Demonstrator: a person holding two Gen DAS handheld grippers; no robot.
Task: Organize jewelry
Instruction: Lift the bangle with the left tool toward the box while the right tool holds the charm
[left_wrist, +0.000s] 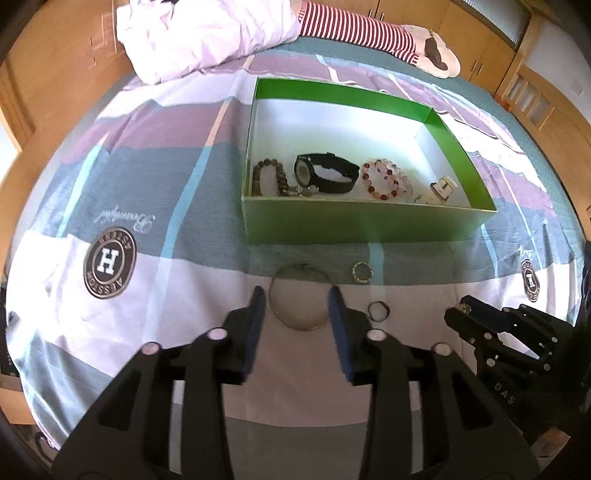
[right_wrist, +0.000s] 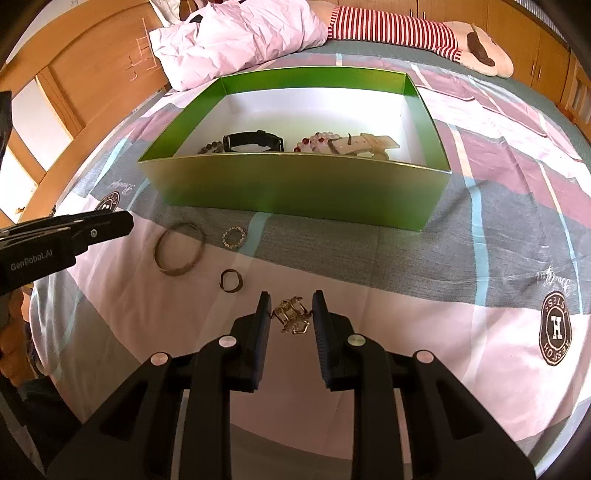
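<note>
A thin metal bangle (left_wrist: 299, 300) (right_wrist: 179, 253) lies flat on the bedsheet. My left gripper (left_wrist: 296, 297) hovers above it, open, with nothing between its pads. My right gripper (right_wrist: 291, 308) is shut on a small gold ornament (right_wrist: 291, 319) just off the sheet's surface. A sparkly ring (left_wrist: 362, 272) (right_wrist: 233, 238) and a dark ring (left_wrist: 378, 312) (right_wrist: 231, 280) rest between the grippers. Beyond them the green box (left_wrist: 362, 221) (right_wrist: 295, 184) holds a brown bead bracelet (left_wrist: 267, 177), a black watch (left_wrist: 327, 172), a pink bead bracelet (left_wrist: 386, 180) and a white-strap watch (right_wrist: 364, 144).
A pink crumpled duvet (left_wrist: 199, 33) and a red-striped plush toy (left_wrist: 369, 27) lie at the far end of the bed. Wooden wardrobes (left_wrist: 480, 37) surround it. The patterned bedsheet (left_wrist: 110, 184) stretches left and right of the box.
</note>
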